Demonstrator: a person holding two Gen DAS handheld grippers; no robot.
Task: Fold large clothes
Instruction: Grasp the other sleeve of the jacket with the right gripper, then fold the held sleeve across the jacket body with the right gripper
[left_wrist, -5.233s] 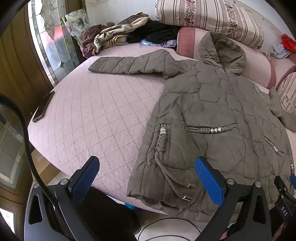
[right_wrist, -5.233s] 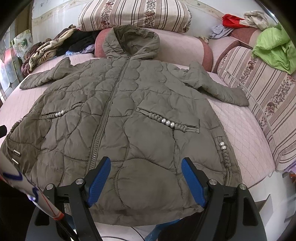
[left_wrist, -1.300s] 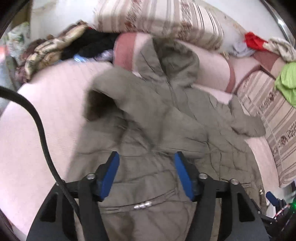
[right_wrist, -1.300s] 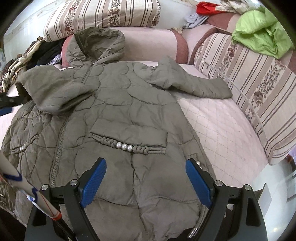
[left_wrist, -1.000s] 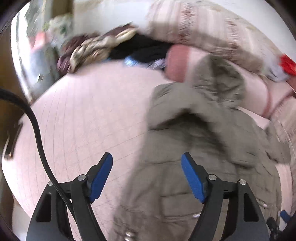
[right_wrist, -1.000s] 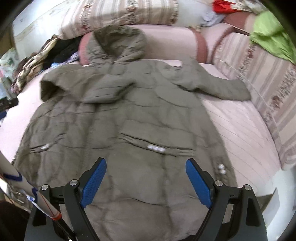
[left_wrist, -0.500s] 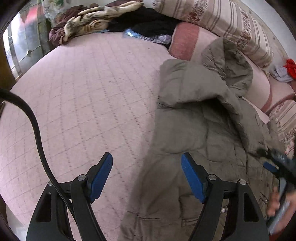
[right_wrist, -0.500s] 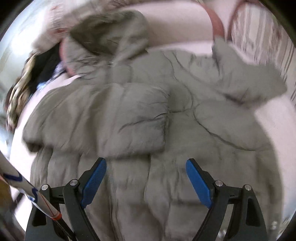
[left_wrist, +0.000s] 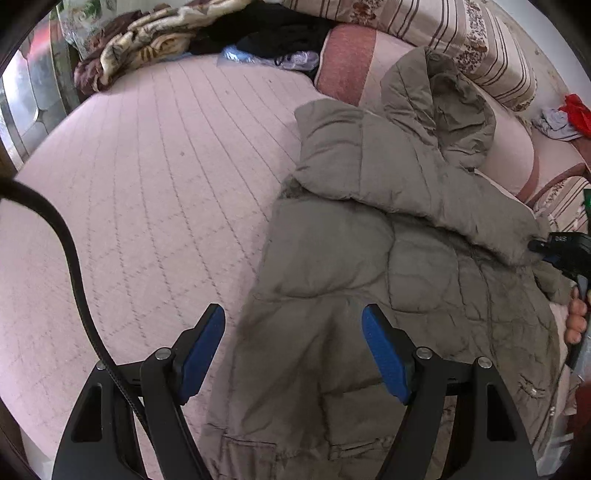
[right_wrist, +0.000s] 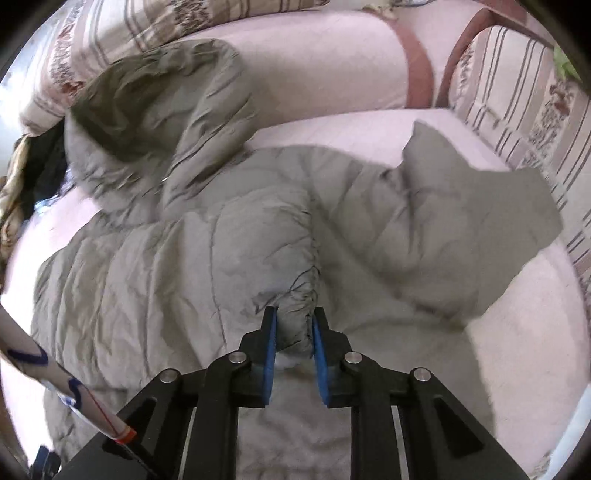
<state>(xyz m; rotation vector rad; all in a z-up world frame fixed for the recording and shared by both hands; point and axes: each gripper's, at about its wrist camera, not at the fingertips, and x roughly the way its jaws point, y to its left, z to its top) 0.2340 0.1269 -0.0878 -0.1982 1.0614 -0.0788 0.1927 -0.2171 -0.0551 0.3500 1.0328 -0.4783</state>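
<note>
An olive quilted hooded coat (left_wrist: 388, 258) lies on the pink quilted bed (left_wrist: 147, 184). Its left sleeve (left_wrist: 369, 162) is folded across the chest. My left gripper (left_wrist: 293, 347) is open and empty, above the coat's left side. My right gripper (right_wrist: 294, 332) is shut on the cuff (right_wrist: 295, 321) of that folded sleeve, low over the coat (right_wrist: 184, 258). The hood (right_wrist: 155, 110) rests against the pink bolster. The other sleeve (right_wrist: 480, 206) lies spread to the right. The right gripper also shows at the right edge of the left wrist view (left_wrist: 569, 254).
Striped pillows (left_wrist: 424, 33) and a pink bolster (right_wrist: 332, 62) line the head of the bed. A pile of clothes (left_wrist: 166, 33) lies at the far left corner. A striped cushion (right_wrist: 524, 96) stands on the right. A black cable (left_wrist: 74, 266) hangs at the left.
The left sleeve was folded across the chest and let go by my left gripper. My right gripper moved forward and closed on that sleeve's cuff.
</note>
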